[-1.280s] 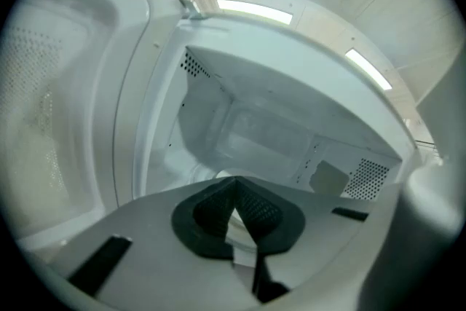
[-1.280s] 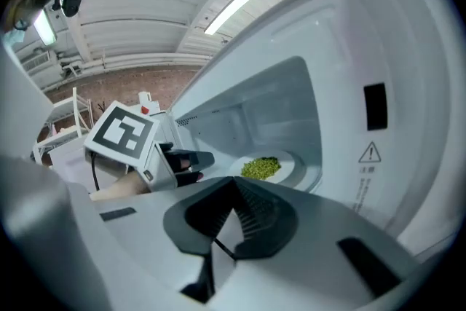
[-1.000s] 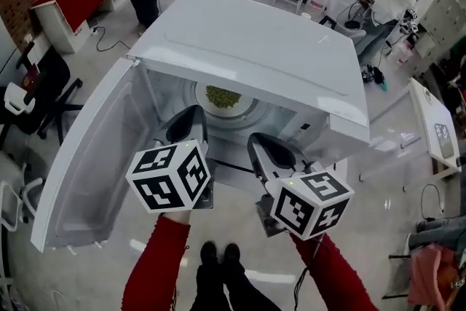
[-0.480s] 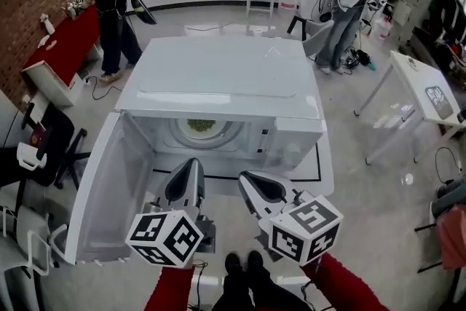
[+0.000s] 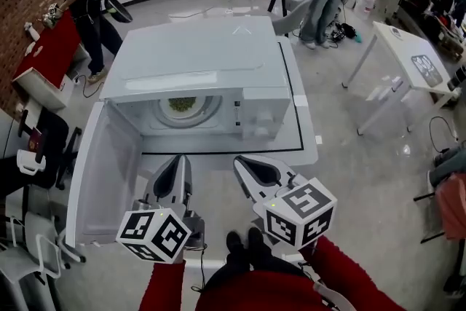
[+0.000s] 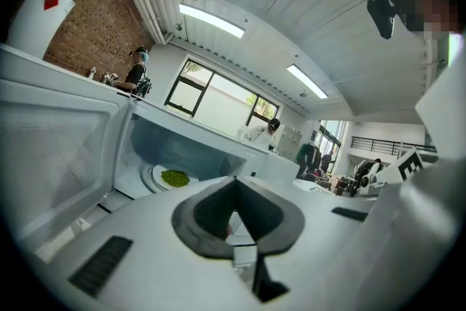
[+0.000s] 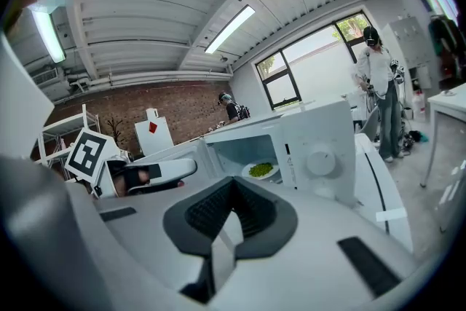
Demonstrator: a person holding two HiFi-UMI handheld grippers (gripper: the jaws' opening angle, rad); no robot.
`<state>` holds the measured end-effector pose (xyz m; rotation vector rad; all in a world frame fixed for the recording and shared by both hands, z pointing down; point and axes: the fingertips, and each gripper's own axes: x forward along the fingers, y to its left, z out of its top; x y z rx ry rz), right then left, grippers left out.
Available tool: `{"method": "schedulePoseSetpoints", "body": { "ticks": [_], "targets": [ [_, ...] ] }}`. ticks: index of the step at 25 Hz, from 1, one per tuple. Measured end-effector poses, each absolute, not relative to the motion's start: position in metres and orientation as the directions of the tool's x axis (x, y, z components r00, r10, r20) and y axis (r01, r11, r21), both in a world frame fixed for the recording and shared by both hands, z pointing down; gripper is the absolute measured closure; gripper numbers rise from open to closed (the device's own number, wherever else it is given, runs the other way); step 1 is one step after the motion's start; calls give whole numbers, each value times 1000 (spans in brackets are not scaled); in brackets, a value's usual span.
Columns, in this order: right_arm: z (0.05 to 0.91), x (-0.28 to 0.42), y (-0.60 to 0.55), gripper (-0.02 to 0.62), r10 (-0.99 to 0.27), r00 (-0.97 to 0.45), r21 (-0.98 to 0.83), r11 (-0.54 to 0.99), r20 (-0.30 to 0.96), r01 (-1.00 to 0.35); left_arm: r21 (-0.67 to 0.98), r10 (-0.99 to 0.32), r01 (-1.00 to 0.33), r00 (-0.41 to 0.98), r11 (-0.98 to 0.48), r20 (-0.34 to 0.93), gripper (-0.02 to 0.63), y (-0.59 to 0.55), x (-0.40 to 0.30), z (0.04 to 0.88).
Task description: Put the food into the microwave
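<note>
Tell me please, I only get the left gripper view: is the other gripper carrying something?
Observer: No. The right gripper has its jaws together, with nothing between them.
Operator: Does the microwave have a knob?
Observer: Yes. The right gripper view shows a round dial on the microwave, right of its opening.
Operator: What is it standing on?
Observer: A white table, with a black line marked along the microwave's front, as the head view shows.
</note>
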<state>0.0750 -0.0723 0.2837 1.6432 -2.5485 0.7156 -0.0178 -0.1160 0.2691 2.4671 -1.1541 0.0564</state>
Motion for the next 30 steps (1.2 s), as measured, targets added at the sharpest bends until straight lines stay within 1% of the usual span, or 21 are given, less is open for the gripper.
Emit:
{"method": "schedulePoseSetpoints", "body": {
  "ticks": [14, 30],
  "targets": [
    [295, 80, -45, 581, -856, -446, -330, 355, 262, -875, 312, -697, -734, 675, -603, 240, 598, -79, -17, 286],
    [302, 88, -35, 583, -858, -428, -278, 354, 284, -893, 332, -688, -726, 683, -603, 244, 598, -64, -13, 292]
  ]
}}
